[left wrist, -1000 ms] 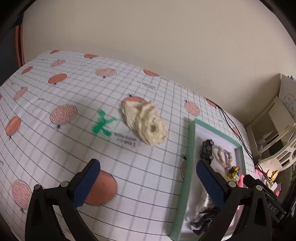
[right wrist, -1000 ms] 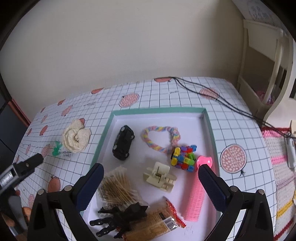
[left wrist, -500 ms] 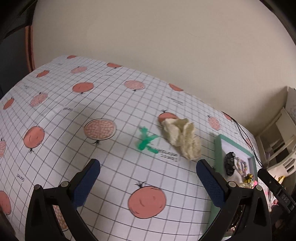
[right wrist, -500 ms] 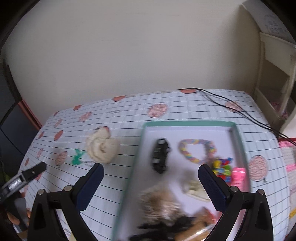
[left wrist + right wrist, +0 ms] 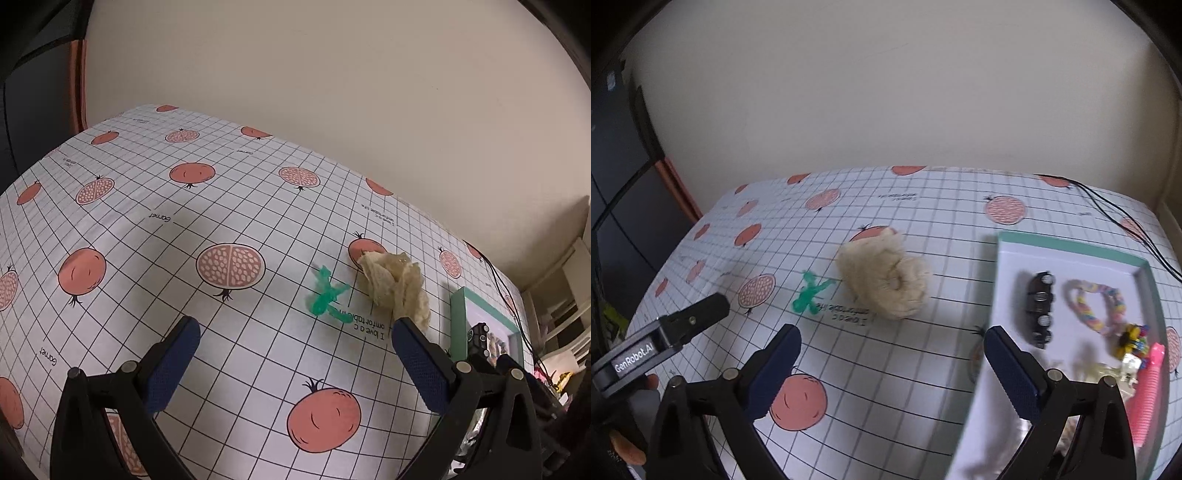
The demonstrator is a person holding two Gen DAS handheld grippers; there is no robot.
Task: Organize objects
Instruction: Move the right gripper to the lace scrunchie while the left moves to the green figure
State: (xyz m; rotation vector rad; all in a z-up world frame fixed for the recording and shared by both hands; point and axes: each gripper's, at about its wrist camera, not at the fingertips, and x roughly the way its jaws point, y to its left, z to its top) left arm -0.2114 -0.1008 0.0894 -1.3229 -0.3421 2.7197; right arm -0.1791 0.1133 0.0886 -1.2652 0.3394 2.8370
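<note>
Both grippers hang released above the table, holding nothing: the left gripper [image 5: 293, 363] and the right gripper [image 5: 892, 363] each have their jaws spread wide. One cream scrunchie [image 5: 884, 282] lies on the tablecloth [image 5: 923, 206], just beside a green X mark [image 5: 810, 291], left of the tray [image 5: 1067, 245] holding a black toy car [image 5: 1039, 308].

Your right hand-held gripper [image 5: 892, 369] has black plastic arms, dark blue textured pads [image 5: 1012, 373] and silver screws; your left hand-held gripper [image 5: 295, 365] matches, with "GenRobot.AI" lettered white along its side.
</note>
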